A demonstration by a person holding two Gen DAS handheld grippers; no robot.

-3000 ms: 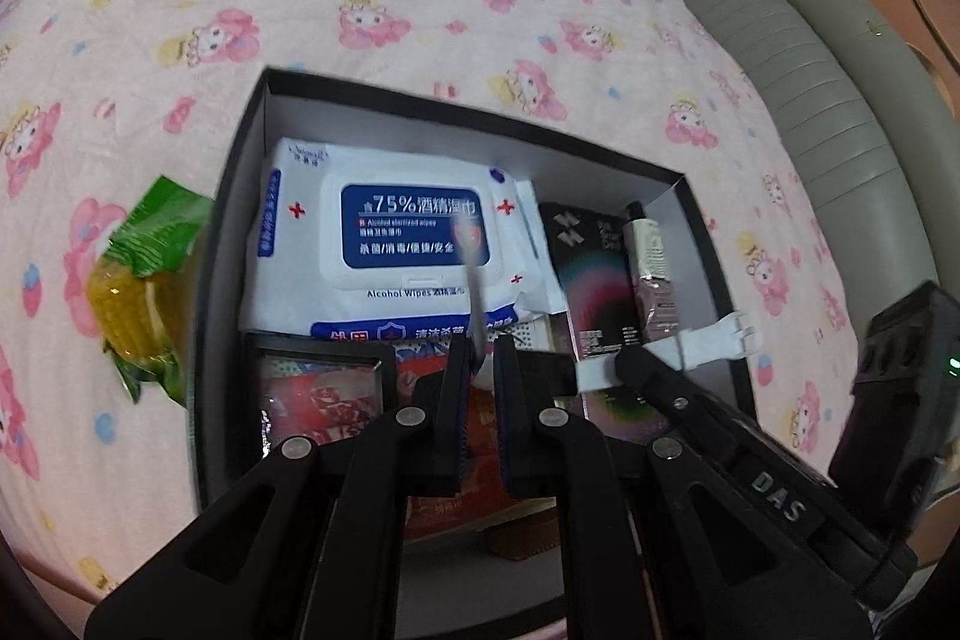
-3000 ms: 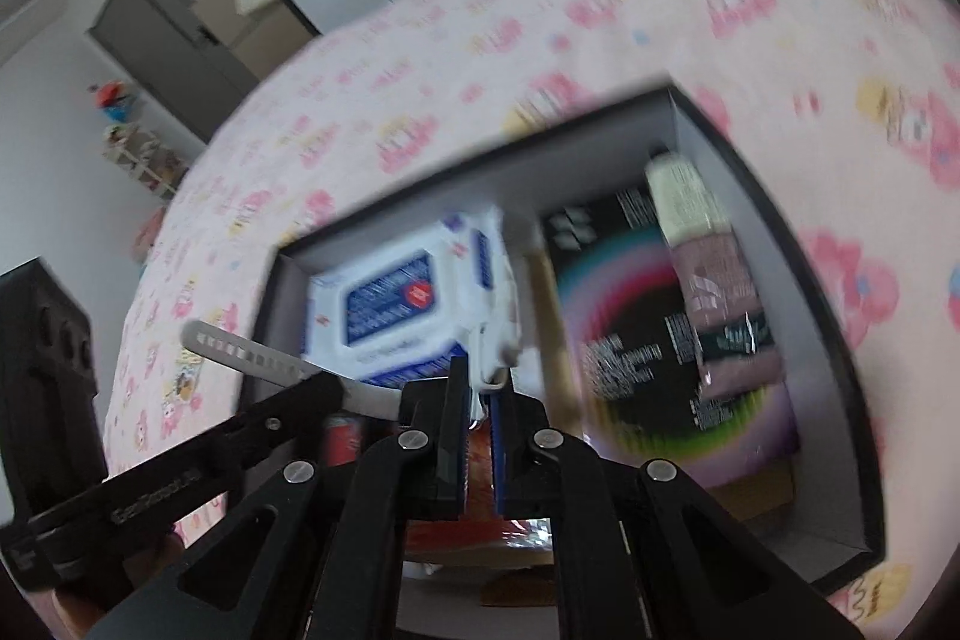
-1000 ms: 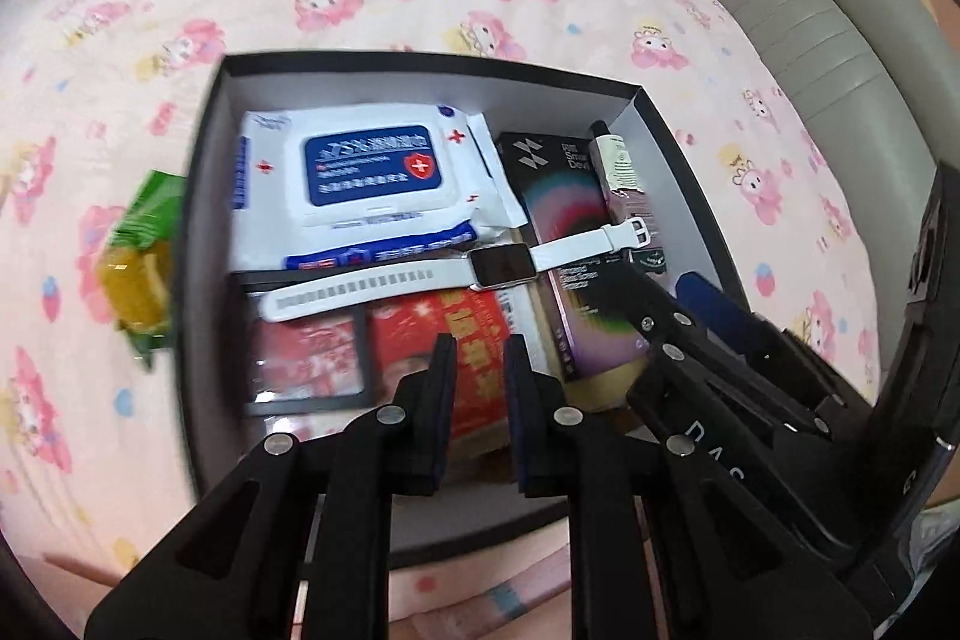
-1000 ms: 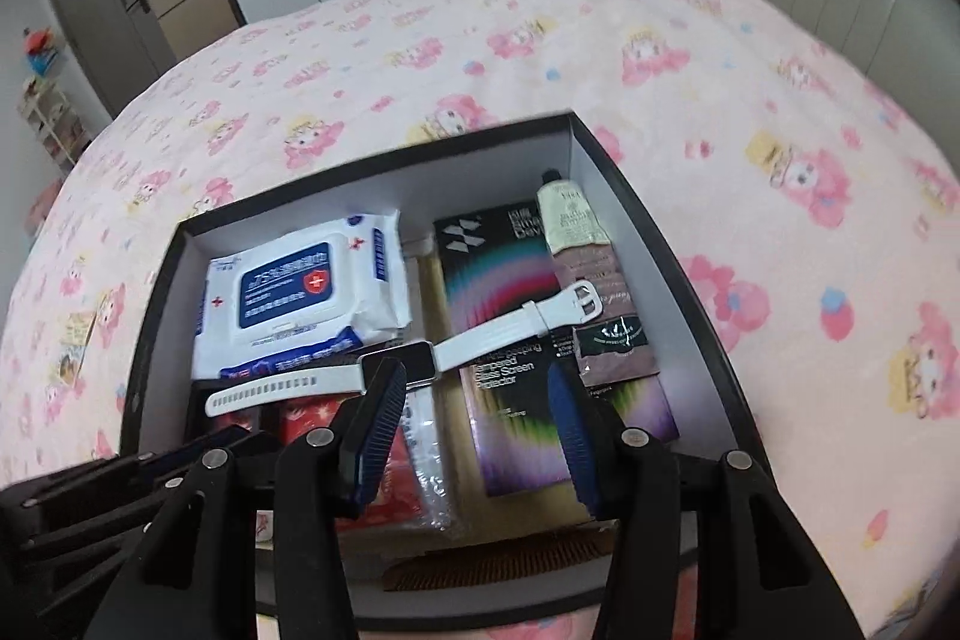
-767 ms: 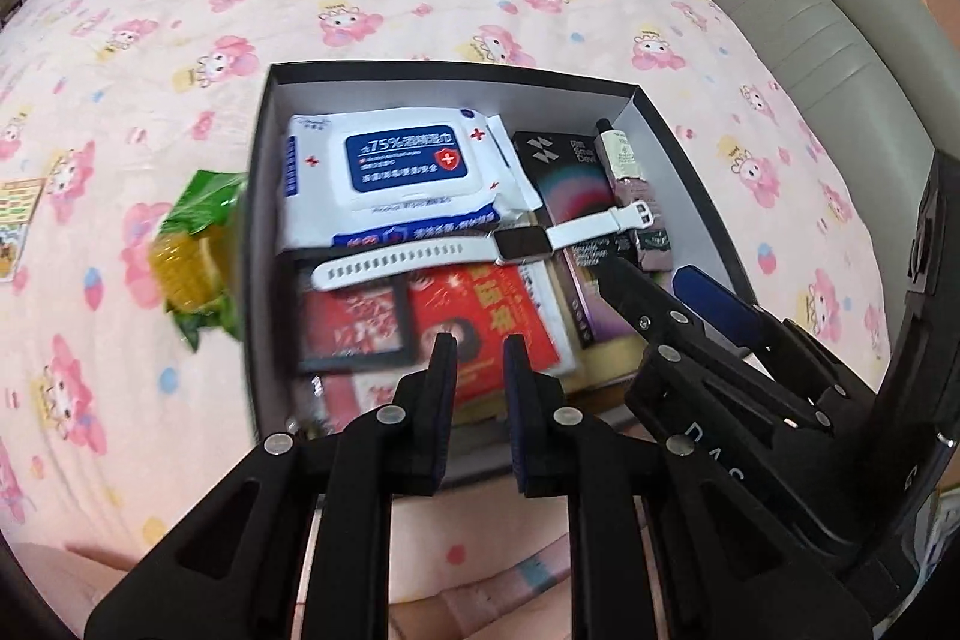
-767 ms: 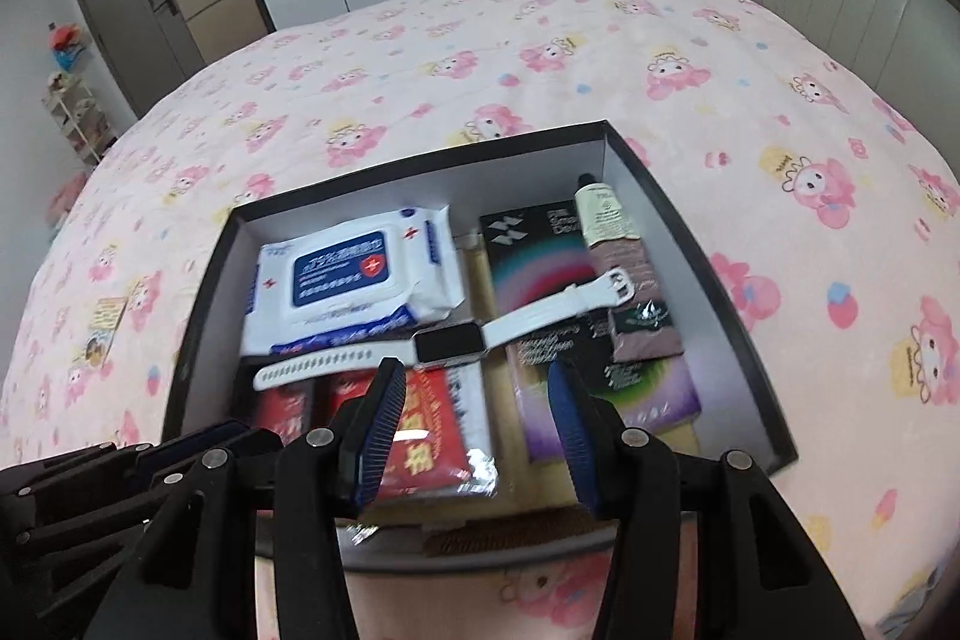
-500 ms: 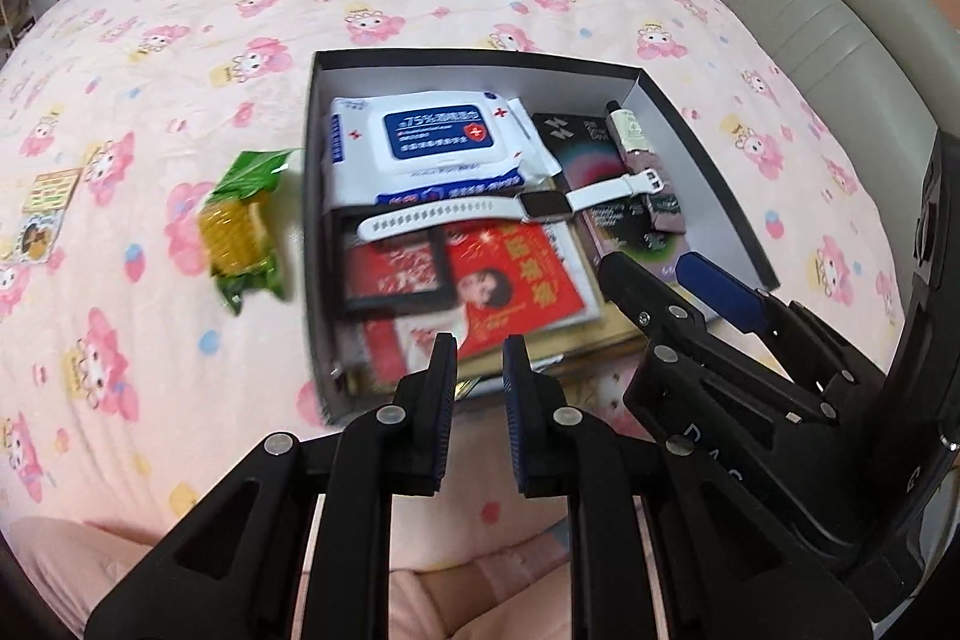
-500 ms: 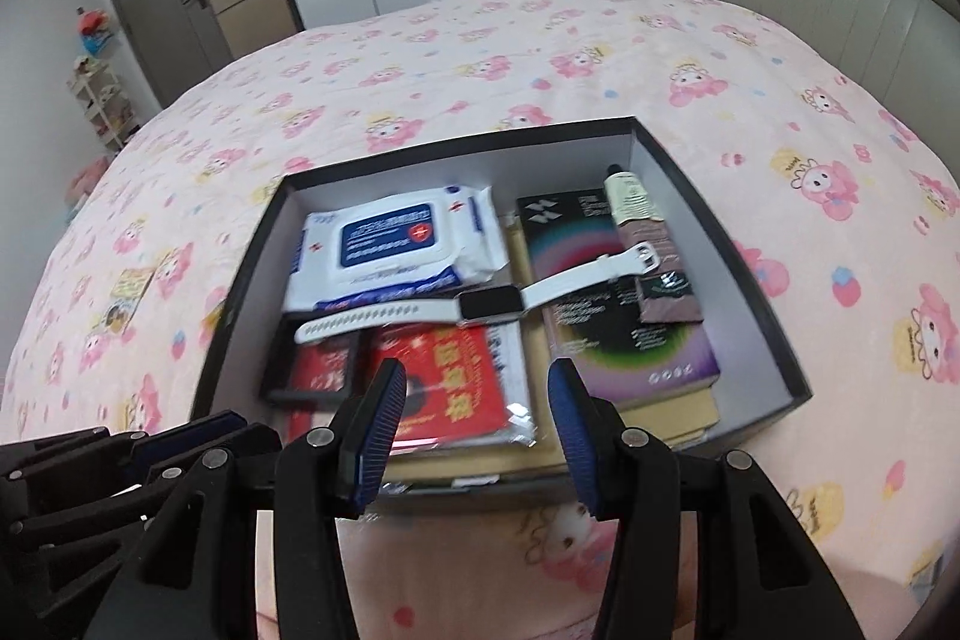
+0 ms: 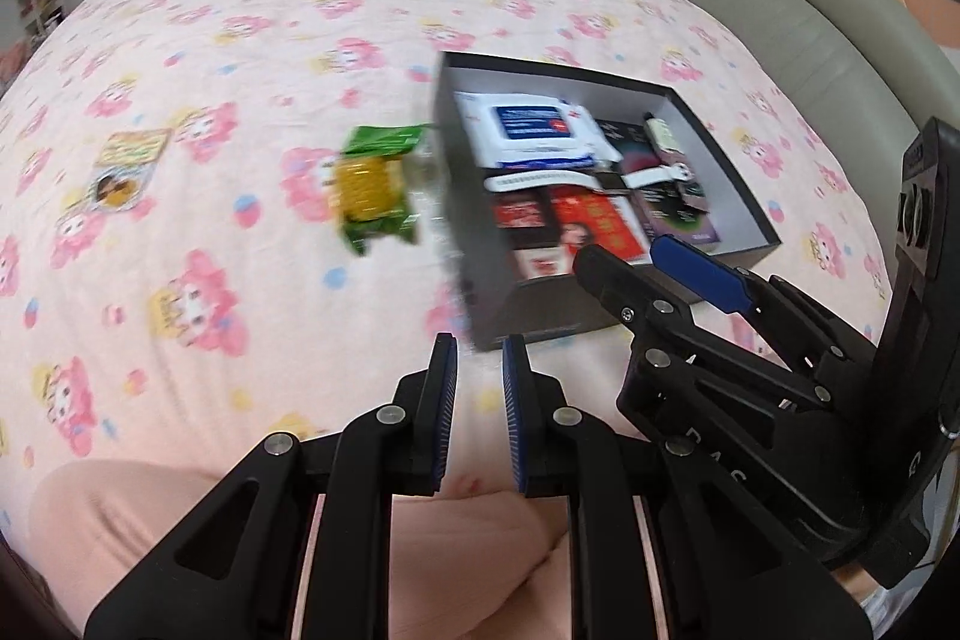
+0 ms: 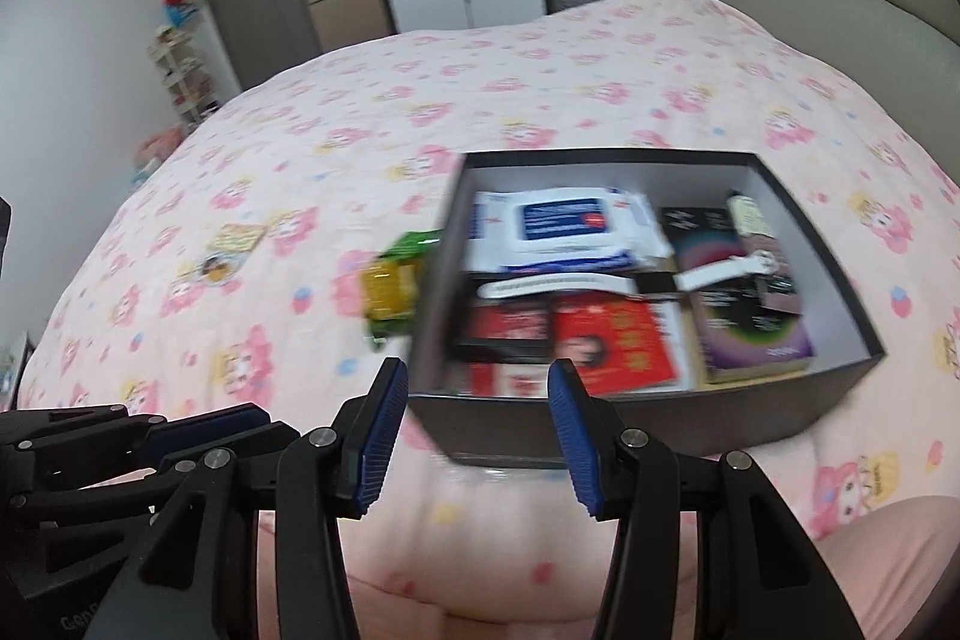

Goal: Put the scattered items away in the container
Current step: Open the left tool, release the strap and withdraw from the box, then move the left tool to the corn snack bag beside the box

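While the black box [image 10: 654,427] sat on the pink patterned bed [image 9: 240,40] already packed with a wipes pack [image 10: 561,220], a white watch [image 10: 558,287], red packets and a dark carton, two things lay outside it. The green snack packet [image 9: 375,181] rested just beside the box's wall at 9 o'clock, and a small yellow-green card [image 9: 123,163] lay well apart, farther out toward 9 o'clock.

Neither gripper held anything. The left gripper [image 9: 477,400] hung above the near edge of the bed with its jaws nearly together, only a narrow gap between the blue pads. The right gripper [image 10: 474,436] hovered at the box's 6 o'clock wall with its jaws spread wide.

Judging by the layout, the snack packet looked like the next pick, and the left gripper was the nearer one. It would need to open wider first, then come down over the packet's short width, away from the box wall, so a finger did not catch the rim. The packet looked crinkly and soft, so a pinch at its sealed end would probably hold better than one across the puffy middle. Both views were smeared by motion, so finer detail was uncertain.
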